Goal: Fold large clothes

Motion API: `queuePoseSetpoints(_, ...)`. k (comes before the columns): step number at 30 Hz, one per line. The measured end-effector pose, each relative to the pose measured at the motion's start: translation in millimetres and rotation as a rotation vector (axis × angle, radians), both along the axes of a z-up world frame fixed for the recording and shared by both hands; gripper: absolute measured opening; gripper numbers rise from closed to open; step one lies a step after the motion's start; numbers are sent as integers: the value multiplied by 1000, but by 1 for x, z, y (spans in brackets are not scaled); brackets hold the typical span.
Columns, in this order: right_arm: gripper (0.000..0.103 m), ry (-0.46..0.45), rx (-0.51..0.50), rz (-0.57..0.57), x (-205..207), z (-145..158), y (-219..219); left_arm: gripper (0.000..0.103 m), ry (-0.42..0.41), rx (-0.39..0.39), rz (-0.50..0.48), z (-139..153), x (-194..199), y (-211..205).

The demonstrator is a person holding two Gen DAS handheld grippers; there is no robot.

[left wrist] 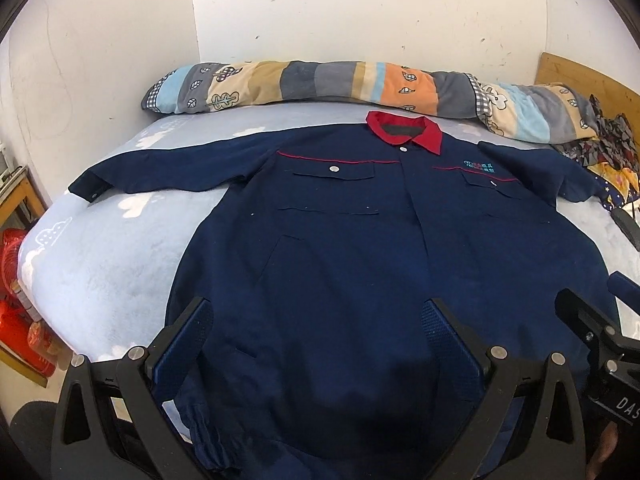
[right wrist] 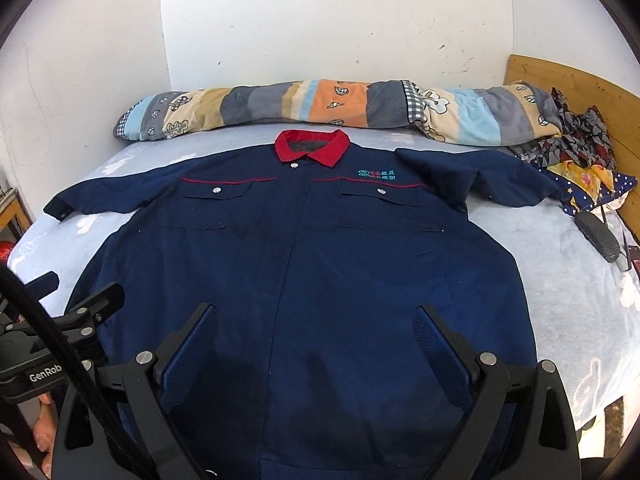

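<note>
One bed (left wrist: pixel 100 264) with a pale blue cloud-print cover carries one navy work jacket with a red collar (right wrist: pixel 304 248), spread flat, front up, both sleeves out. One striped rolled quilt (right wrist: pixel 320 108) lies behind the collar. Two black tongs, left (left wrist: pixel 320 312) and right (right wrist: pixel 316 316), hover over the hem, jaws spread wide, holding nothing.

We see a navy work jacket (left wrist: pixel 340 240) w/ red collar (left wrist: pixel 404 130), spread flat, front up, on the bed, collar at far end by the rolled quilt. Red piping across chest, two flap pockets w/ silver snaps, teal logo on one breast. One sleeve stretched out sideways; other lies partly folded back.
</note>
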State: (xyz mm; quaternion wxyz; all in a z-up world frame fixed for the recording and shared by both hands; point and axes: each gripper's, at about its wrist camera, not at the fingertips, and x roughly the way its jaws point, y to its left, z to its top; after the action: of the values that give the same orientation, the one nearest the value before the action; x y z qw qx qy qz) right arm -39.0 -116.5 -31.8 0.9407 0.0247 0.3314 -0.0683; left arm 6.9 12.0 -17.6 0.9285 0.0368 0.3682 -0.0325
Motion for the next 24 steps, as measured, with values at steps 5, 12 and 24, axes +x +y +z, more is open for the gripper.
queuePoseSetpoints(5, 99, -4, 5, 9, 1, 1, 2, 103, -26, 34, 2, 1, -4, -4)
queuePoseSetpoints(12, 99, -10, 2, 19, 0, 1, 3, 103, -24, 34, -5, 3, -3, -2)
queuePoseSetpoints(24, 99, -8, 68, 59, 0, 1, 3, 103, -36, 35, -5, 5, -5, 0)
